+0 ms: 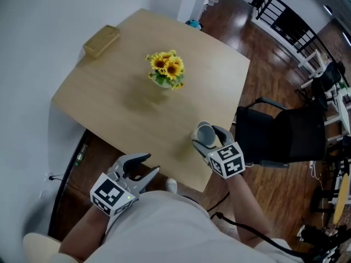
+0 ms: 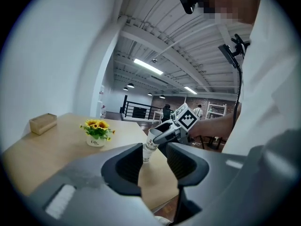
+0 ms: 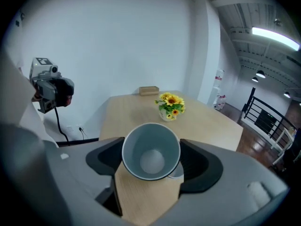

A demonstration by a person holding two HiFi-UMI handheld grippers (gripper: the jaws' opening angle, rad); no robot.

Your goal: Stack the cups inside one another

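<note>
Cup (image 1: 204,134) gripped in right gripper (image 3: 151,159) fingers, held tilted above tabletop (image 1: 137,92) near edge. Left gripper (image 2: 154,162) fingers open, empty. Risk: thin wall flexes, cup slips, drops off edge.

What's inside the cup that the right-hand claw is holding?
Nothing: the cup, clamped in the right gripper, shows bare grey walls down to a pale bottom. What lies directly behind its bottom is covered.

L gripper (image 1: 152,164) is held low, close to the body, pointed fwd, jaws apart w/ nothing gripped. R gripper (image 1: 208,141) is held further out, tilted down, jaws clamped on a cup (image 1: 204,132), its mouth turned back toward the wrist.
</note>
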